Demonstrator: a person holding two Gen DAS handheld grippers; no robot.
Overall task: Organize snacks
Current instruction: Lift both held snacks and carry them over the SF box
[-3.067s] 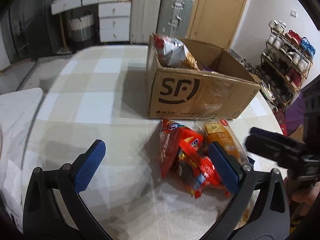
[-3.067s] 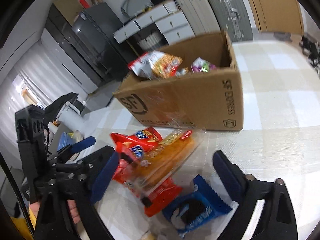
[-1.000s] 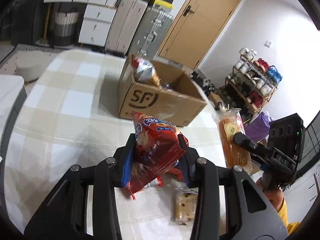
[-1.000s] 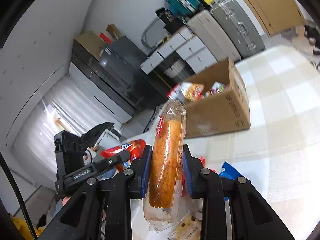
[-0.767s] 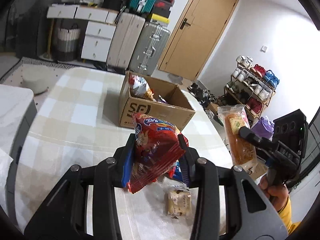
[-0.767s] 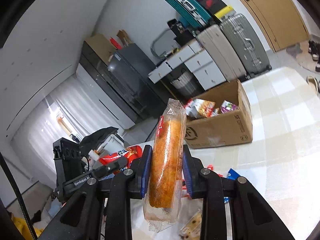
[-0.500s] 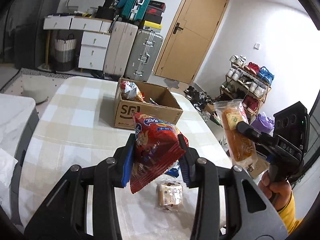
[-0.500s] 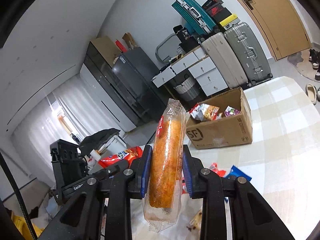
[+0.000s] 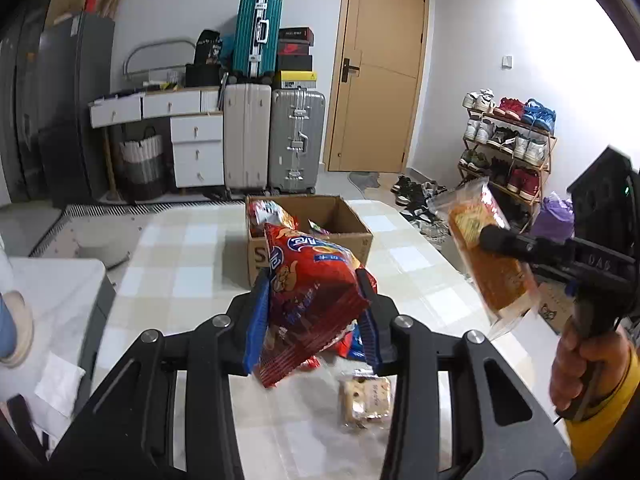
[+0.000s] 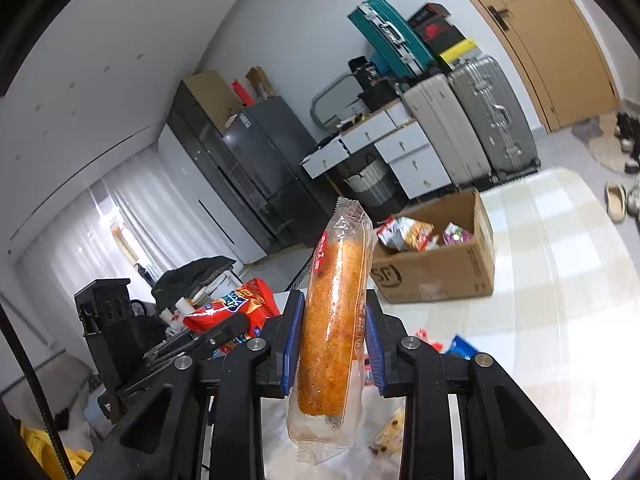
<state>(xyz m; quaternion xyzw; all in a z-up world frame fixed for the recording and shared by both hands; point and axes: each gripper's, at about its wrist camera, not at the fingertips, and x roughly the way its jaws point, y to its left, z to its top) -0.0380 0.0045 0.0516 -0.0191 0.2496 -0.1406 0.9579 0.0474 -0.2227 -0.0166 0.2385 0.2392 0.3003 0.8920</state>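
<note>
Left gripper (image 9: pixel 314 312) pinches a red snack bag (image 9: pixel 310 300), frame centre; right gripper (image 10: pixel 332 344) pinches a wrapped bread roll (image 10: pixel 334 320). Cardboard box (image 9: pixel 308 240) beyond already holds packets. Biscuit pack (image 9: pixel 366 398) lower centre on table (image 9: pixel 180 280) remains; roughly midway

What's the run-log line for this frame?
left gripper: shut on red snack bag | right gripper: shut on wrapped bread roll | both held above table | cardboard box: open, snacks inside
</note>
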